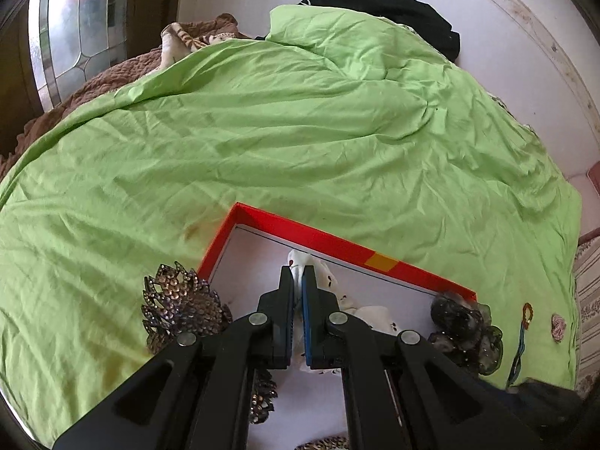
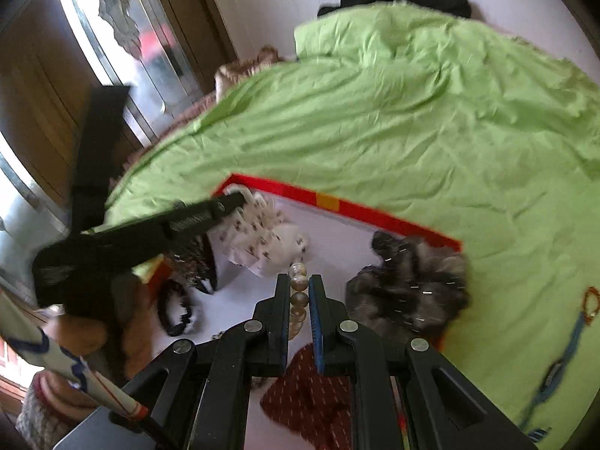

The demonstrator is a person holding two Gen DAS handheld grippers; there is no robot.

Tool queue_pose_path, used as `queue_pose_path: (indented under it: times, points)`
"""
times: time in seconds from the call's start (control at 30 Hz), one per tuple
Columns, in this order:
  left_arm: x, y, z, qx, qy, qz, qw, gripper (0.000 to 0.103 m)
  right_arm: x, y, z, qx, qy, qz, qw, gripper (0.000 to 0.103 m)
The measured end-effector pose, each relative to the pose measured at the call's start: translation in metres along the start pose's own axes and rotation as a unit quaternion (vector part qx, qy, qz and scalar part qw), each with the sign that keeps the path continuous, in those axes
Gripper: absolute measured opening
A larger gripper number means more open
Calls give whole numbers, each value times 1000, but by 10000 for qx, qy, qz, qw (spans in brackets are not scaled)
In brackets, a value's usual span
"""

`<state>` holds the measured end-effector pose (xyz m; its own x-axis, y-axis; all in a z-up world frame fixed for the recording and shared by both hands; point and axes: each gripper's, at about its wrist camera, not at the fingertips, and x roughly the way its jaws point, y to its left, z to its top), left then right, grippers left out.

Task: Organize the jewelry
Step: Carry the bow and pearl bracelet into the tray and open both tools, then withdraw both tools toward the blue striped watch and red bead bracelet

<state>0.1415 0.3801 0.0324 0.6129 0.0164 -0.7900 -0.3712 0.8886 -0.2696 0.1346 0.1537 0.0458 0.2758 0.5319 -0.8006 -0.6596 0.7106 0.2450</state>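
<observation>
Two grippers over a red-rimmed box lying on a green bedsheet, both clenched on something. Left gripper pinching a white printed cloth item, perhaps a scrunchie or pouch, above the white floor of the box near its 12 o'clock wall. Right gripper clamped on a pearl bead strand, held just above the box floor near the 6 o'clock side in the right wrist view. Already gathered inside or on the box edge: a rhinestone leaf hair clip propped at the 9 o'clock rim, a dark sparkly scrunchie at the 3 o'clock corner, a black elastic band at 8 o'clock, a maroon dotted fabric piece at 6 o'clock. Still outside on the sheet, off at 3 o'clock from the box: a blue cord bracelet with an orange ring, plus a small pinkish round piece, too small to identify. Judged well past halfway: most pieces collected, two in hand waiting to be set down, at least two loose on the sheet left to fetch. Tidy arrangement within the box apparently not yet done, with items lying heaped and overlapping
</observation>
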Motion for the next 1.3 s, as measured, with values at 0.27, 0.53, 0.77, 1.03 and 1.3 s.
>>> queue_pose_path:
  times: [0.27, 0.53, 0.77, 1.03, 1.3]
  points:
    - [-12, -1, -1, -98, -155, -94, 9998, 20, 17, -14, -7, 26, 149, -190, 9997, 12]
    - [-45, -19, -7, 73, -393, -122, 9991, 41, -4, -11, -12, -162, -102, -313, 9993, 23]
    - [-91, -38, -33, 177, -679, 103, 9975, 44, -53, -20, -34, -277, -482, -433, 9975, 39]
    - [-136, -85, -89, 529, -938, 478, 9930, 49, -102, -50, -101, -312, -688, -1077, 9913, 42]
    - [-158, -144, -152, 638, -993, 426, 9921, 57, -148, -107, -169, 426, -763, -1376, 9866, 43]
